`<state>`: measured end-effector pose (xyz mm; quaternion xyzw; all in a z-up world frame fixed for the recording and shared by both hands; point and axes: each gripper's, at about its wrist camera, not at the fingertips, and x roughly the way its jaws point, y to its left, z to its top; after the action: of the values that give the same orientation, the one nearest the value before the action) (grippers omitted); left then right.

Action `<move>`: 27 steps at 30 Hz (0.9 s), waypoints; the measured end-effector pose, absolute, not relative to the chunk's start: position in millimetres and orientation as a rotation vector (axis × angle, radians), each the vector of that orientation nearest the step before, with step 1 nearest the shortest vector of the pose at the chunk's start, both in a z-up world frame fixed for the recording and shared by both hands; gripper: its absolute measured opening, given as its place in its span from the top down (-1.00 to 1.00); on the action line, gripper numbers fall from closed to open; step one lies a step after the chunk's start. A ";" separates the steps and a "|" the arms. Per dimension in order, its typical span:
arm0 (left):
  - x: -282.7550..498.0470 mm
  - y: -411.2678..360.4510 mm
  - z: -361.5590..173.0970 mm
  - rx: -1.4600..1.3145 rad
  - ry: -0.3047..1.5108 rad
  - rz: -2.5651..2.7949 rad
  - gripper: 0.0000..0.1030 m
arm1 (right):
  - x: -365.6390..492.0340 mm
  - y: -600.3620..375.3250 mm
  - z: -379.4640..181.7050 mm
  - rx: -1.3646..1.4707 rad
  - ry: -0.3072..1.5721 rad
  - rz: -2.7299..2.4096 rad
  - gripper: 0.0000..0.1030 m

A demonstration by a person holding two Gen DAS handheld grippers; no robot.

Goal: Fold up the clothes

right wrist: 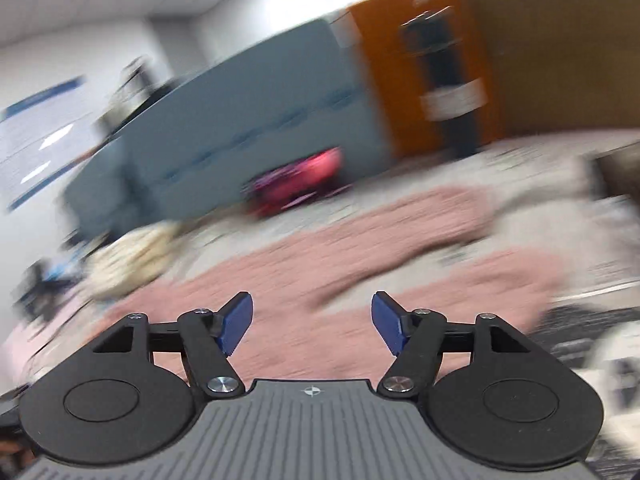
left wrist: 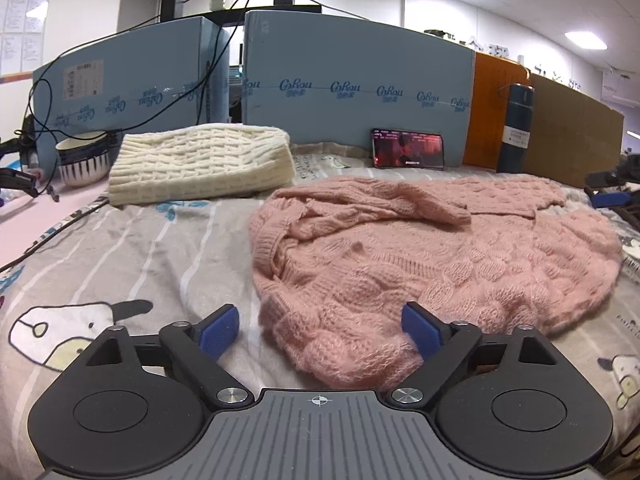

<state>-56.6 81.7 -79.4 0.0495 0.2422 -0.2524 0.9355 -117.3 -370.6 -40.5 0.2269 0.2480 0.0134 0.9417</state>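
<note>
A pink knitted sweater [left wrist: 420, 256] lies rumpled on the grey striped sheet [left wrist: 132, 248], one sleeve folded across its top. My left gripper [left wrist: 320, 330] is open, low over the sweater's near corner, which lies between its blue pads. A folded cream knitted sweater [left wrist: 200, 164] rests at the back left. The right wrist view is tilted and badly blurred; my right gripper [right wrist: 312, 322] is open and empty above the pink sweater [right wrist: 320, 280]. The cream sweater [right wrist: 132, 260] shows blurred at the left.
Blue cartons [left wrist: 352, 92] and brown cardboard [left wrist: 568, 136] wall off the back. A phone [left wrist: 408, 154] with a lit screen leans on a carton. A dark flask [left wrist: 516, 128] stands at the right, a striped bowl [left wrist: 84, 160] and cables at the left.
</note>
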 end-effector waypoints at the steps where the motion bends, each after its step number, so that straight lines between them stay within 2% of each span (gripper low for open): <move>1: -56.7 82.3 -80.7 0.100 0.496 -0.516 -0.78 | -106.1 -360.4 -43.7 0.481 0.537 0.077 -0.24; 6: -57.4 83.2 -83.5 0.098 0.488 -0.515 -0.82 | -62.6 -311.5 -56.1 0.529 0.657 0.289 -0.29; 9: -58.0 82.5 -84.8 0.103 0.479 -0.515 -0.84 | -48.9 -284.0 -61.7 0.441 0.708 0.288 -0.29; 11: -58.1 83.3 -85.9 0.098 0.476 -0.518 -0.84 | -49.3 -270.4 -66.5 0.357 0.713 0.263 -0.15; 13: -57.7 84.1 -86.6 0.093 0.473 -0.520 -0.84 | -53.7 -263.4 -67.8 0.285 0.686 0.272 0.39; 15: -57.5 84.3 -86.2 0.085 0.465 -0.522 -0.84 | -59.0 -258.0 -68.2 0.217 0.651 0.290 0.71; 16: -57.3 84.7 -85.2 0.076 0.460 -0.524 -0.84 | -62.4 -257.8 -66.7 0.209 0.628 0.307 0.76; 22: -63.2 88.7 -65.4 -0.009 0.330 -0.538 -0.86 | -98.7 -273.7 -25.7 0.263 0.407 0.354 0.77; 27: -66.5 71.6 -52.3 -0.029 0.271 -0.656 -0.91 | -113.6 -271.7 -13.0 0.226 0.325 0.318 0.77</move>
<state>-66.5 71.6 -52.3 -0.0141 0.1325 -0.3212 0.9376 -113.6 -271.7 -13.0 0.1118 0.1608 0.1571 0.9680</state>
